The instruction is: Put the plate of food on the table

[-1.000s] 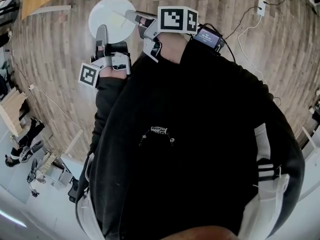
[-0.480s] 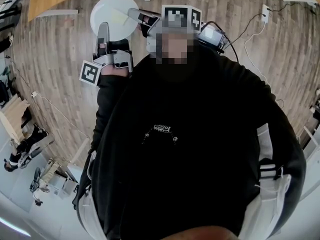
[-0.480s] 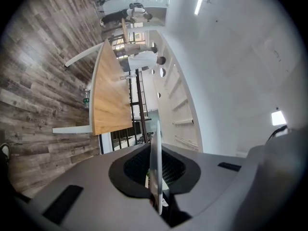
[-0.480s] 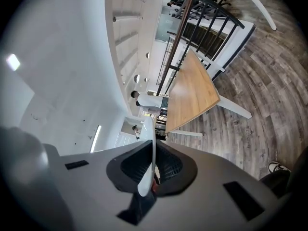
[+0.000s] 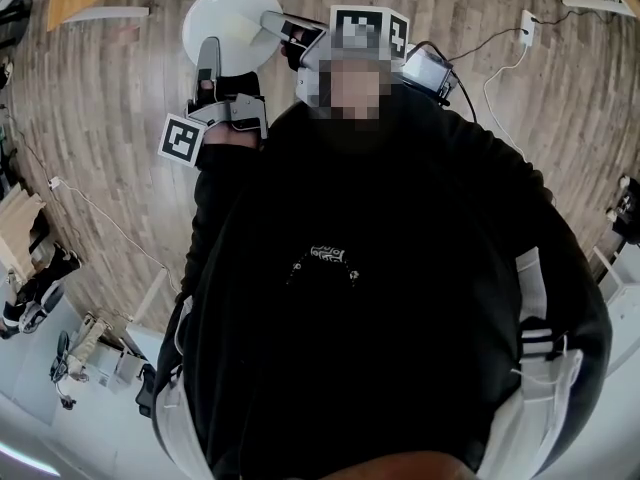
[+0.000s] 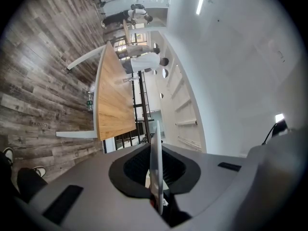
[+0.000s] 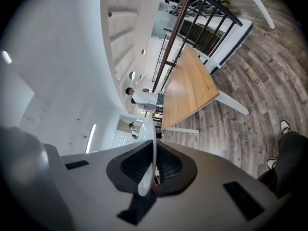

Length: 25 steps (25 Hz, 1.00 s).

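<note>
Grip: left gripper (image 5: 207,53) and right gripper (image 5: 272,20) are each nearly closed, pads clamped on the plate's rim from opposite sides.
Plate: plate (image 5: 228,13) spans the gap between the two grippers; it is white, round, thin and smooth-glazed. No food can be made out on it.
Handling: likely mid-carry. Keep both grips equally firm and the plate level, because the slick, thin rim could slip. Set it flat on the top before opening either gripper.
Floor: floor (image 5: 110,98) lies beneath the grippers, in grey-brown wood-grain planks.
Table: table (image 7: 190,93) stands ahead of both grippers, well apart, with a flat light-wood top and white legs.
Beyond: people (image 7: 142,97) stand at the table's far end.
</note>
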### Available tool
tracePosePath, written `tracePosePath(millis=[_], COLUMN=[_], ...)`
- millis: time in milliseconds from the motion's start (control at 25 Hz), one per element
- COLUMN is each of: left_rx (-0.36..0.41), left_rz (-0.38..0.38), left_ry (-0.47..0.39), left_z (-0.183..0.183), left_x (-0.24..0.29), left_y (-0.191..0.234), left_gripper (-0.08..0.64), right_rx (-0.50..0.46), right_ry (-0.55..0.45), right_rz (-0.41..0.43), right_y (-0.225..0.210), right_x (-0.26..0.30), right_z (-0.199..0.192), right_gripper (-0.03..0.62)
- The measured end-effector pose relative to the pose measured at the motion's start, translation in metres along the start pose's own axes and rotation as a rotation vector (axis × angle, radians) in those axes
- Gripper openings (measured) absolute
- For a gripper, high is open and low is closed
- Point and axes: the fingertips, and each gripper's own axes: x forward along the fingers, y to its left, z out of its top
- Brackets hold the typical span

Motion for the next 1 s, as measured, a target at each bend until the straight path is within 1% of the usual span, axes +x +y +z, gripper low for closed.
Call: tracePosePath(millis=[160,240,400,440,560,720,800,920,1000], left_rx=[-0.002,-0.001,0.003,0.009,0.025,0.026,0.032,0.033,0.036], left_rz=[0.019,0.031,0.057,0.059,0.05,0.031,0.031,0.045,0.055], left_ry=[-0.011,-0.021,-0.036,-0.037,-0.039,-0.043,-0.04,-0.042,-0.048], left_z=[0.007,0.008,0.021,0.022,0.024,0.022,0.02,0.021,0.022], left_x=[0.005,0.013,0.064,0.07,0.071,0.073,0.09,0.133,0.154], left_y=[0.006,0.008,0.01,0.01,0.007,-0.001,-0.005,-0.004,-0.003], left_gripper=[0.026,0.026,0.026,0.026,0.026,0.026,0.026,0.026,0.026], right_rx=[0.011,0.02,0.039,0.039,0.029,0.012,0.014,0.03,0.039], right_ry=[0.018,0.033,0.057,0.061,0.065,0.061,0.061,0.065,0.071], right_rz=[-0.002,0.001,0.006,0.01,0.023,0.035,0.038,0.039,0.042], right_y=[-0.004,-0.007,-0.012,-0.012,-0.009,-0.002,-0.002,-0.009,-0.013], right_x=[0.011,0.016,0.043,0.046,0.047,0.044,0.045,0.058,0.064], right_z=[0.004,0.013,0.06,0.066,0.066,0.071,0.089,0.13,0.15], right_gripper=[0.029,0.029,0.029,0.03,0.029,0.029,0.029,0.029,0.029])
